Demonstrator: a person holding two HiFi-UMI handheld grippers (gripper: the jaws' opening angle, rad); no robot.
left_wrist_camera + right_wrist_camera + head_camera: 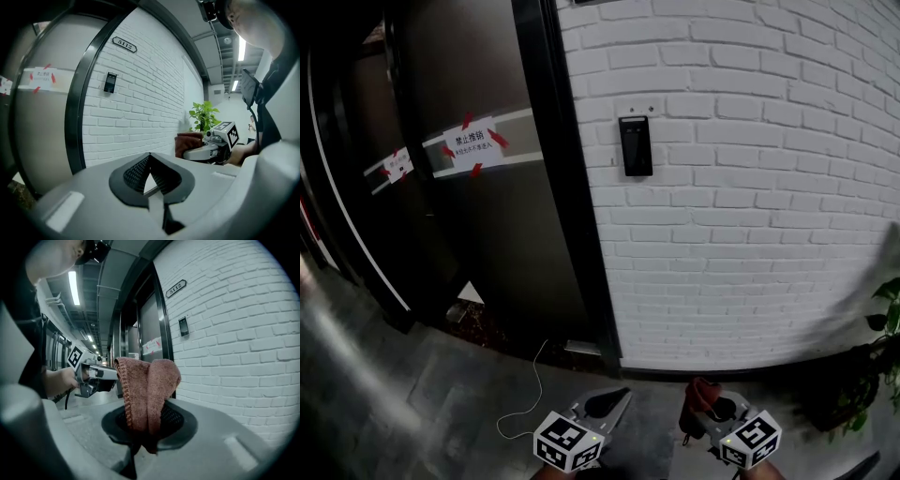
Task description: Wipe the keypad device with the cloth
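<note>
The black keypad device [636, 145] hangs on the white brick wall [750, 206], right of a dark door frame; it shows too as the keypad device [110, 82] and the keypad device [183, 326]. A reddish-brown cloth [147, 390] stands folded between the jaws of my right gripper [146, 420], which is shut on it. In the head view the cloth [706, 396] and right gripper [712, 412] sit low at the bottom, well below the device. My left gripper [149, 176] is shut with nothing in it and shows at the bottom as the left gripper [602, 405].
A dark glass door [478, 187] with taped paper notices [472, 145] stands left of the wall. A white cable [525, 394] lies on the grey floor. A green potted plant [877, 375] stands at the right. A number plate [124, 45] is mounted above the device.
</note>
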